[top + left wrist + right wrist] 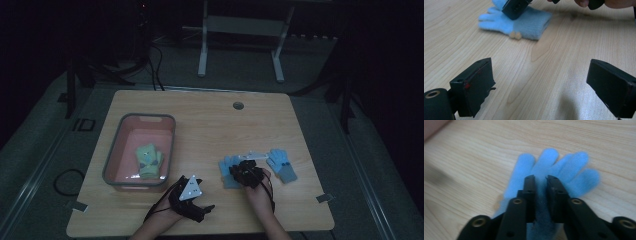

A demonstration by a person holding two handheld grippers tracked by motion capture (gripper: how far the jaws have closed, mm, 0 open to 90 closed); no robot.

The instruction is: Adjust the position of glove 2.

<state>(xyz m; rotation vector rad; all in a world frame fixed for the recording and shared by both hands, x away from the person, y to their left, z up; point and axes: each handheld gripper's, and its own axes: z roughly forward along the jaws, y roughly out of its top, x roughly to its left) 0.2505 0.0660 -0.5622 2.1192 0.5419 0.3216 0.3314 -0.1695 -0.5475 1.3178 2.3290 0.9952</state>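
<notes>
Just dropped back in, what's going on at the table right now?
A person is working with two handheld grippers on a wooden table. The right gripper is down over a light blue knitted glove, its jaws a narrow gap apart with the glove's fabric between them. A matching second blue glove lies just beside it. The left gripper rests open over bare table. A grey-rimmed pink bin at the left holds a green glove.

A wooden table [210, 120] fills mid-frame. At left, a grey bin [113, 155] holds a green glove [149, 161]. Right of centre, the right gripper [240, 171] sits over a blue glove [229, 170]; another blue glove [281, 164] lies just beside. The left gripper [205, 210] rests at lower centre.
</notes>
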